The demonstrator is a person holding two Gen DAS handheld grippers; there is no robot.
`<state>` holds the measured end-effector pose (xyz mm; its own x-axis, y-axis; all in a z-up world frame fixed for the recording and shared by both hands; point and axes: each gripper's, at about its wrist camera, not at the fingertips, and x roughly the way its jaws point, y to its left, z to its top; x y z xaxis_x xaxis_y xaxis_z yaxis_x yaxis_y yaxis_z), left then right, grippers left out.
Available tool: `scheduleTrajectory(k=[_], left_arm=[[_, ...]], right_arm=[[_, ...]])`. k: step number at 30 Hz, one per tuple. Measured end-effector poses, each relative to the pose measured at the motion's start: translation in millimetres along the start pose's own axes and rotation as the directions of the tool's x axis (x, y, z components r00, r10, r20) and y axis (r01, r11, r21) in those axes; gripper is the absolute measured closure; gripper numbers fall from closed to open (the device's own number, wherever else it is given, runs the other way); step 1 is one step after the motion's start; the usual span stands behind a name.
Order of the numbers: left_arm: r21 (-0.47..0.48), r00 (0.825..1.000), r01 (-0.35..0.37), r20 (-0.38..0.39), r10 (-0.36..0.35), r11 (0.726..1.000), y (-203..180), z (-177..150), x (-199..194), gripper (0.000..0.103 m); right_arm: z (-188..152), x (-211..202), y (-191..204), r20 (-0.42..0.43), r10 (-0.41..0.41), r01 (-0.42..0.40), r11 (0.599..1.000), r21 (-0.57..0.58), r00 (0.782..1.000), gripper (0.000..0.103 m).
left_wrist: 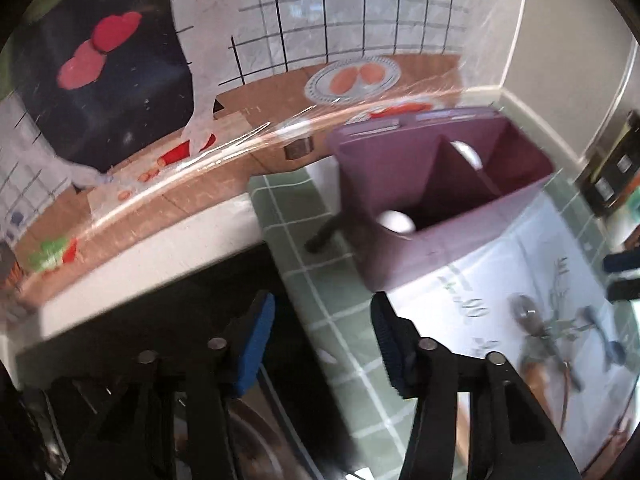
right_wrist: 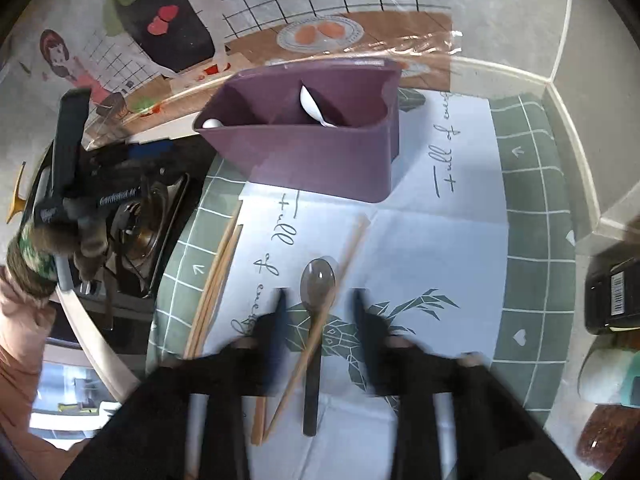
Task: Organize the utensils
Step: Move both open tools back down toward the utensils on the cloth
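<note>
A purple utensil holder (right_wrist: 320,148) with compartments stands on the white mat, with a white spoon (right_wrist: 310,106) in its middle compartment and another white utensil tip (right_wrist: 212,123) at its left end. It also shows in the left wrist view (left_wrist: 436,208). A dark-handled metal spoon (right_wrist: 316,304) lies on the mat with a wooden chopstick (right_wrist: 320,324) across it, both between the open fingers of my right gripper (right_wrist: 320,320). More chopsticks (right_wrist: 216,280) lie at the mat's left edge. My left gripper (left_wrist: 324,344) is open and empty, short of the holder.
A gas stove (right_wrist: 136,232) sits left of the mat, beside the green tiled cloth (right_wrist: 532,184). A plastic-covered picture wall stands behind the holder. Dark boxes and jars (right_wrist: 612,296) stand at the right. The other gripper's fingers (left_wrist: 624,276) show at the right edge.
</note>
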<state>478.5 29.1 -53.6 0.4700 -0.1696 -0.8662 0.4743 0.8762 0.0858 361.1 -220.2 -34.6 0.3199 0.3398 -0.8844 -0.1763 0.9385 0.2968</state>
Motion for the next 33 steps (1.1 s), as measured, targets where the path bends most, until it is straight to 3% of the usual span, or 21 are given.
scheduleTrajectory(k=[4, 7, 9, 13, 22, 33], left_arm=[[0.174, 0.997, -0.054, -0.049, 0.064, 0.983, -6.7, 12.9, 24.3, 0.072], [0.289, 0.992, 0.050, -0.123, -0.014, 0.956, -14.6, 19.2, 42.1, 0.075], [0.280, 0.980, 0.136, -0.180, -0.087, 0.950, -14.3, 24.6, 55.7, 0.077], [0.171, 0.960, 0.179, -0.246, -0.134, 0.969, -3.0, 33.0, 85.6, 0.077], [0.181, 0.983, 0.114, -0.161, -0.085, 0.977, 10.5, 38.2, 81.8, 0.076], [0.254, 0.967, 0.155, -0.236, -0.095, 0.955, 12.2, 67.0, 117.3, 0.076]], right_arm=[[-5.3, 4.2, -13.2, 0.017, 0.013, -0.014, 0.999, 0.041, 1.000, 0.048], [-12.5, 11.4, -28.5, 0.009, 0.025, -0.026, 0.995, 0.098, 1.000, 0.044], [-17.7, 18.8, -37.5, 0.001, 0.029, -0.029, 0.991, 0.129, 1.000, 0.044], [-33.2, 27.8, -46.3, -0.013, 0.049, -0.046, 0.985, 0.167, 0.999, 0.044], [-49.7, 42.8, -37.5, -0.041, 0.056, -0.052, 0.994, 0.092, 0.998, 0.043], [-73.0, 35.6, -43.6, -0.047, 0.038, -0.032, 0.991, 0.133, 0.998, 0.041]])
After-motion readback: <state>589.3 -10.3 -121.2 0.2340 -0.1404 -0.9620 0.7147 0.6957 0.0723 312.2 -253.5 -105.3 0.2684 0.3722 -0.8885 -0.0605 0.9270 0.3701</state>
